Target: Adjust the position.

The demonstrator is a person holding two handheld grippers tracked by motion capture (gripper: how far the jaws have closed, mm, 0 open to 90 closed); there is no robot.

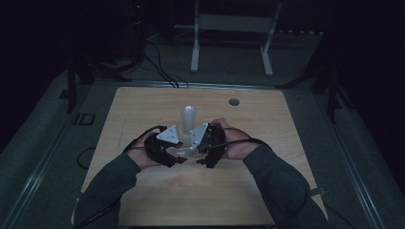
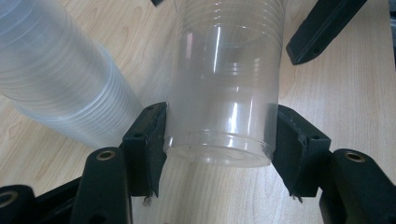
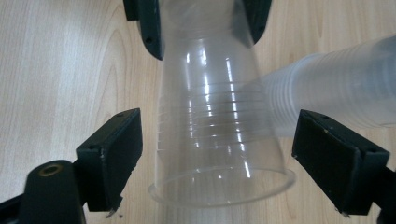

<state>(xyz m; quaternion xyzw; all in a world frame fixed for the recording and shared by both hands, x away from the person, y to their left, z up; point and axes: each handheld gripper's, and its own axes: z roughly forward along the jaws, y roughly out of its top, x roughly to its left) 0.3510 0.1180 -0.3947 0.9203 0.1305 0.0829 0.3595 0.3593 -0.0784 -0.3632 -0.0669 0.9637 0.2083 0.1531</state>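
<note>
Gripping cup (image 2: 219,93) base (rim cropped), L claw (image 2: 219,154)

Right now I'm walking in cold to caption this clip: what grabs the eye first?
A clear plastic cup held level between both grippers above the middle of the wooden table. The left gripper clamps its base; the right gripper's jaws stand open beside its rim. A tall stack of cups stands just behind.
</note>
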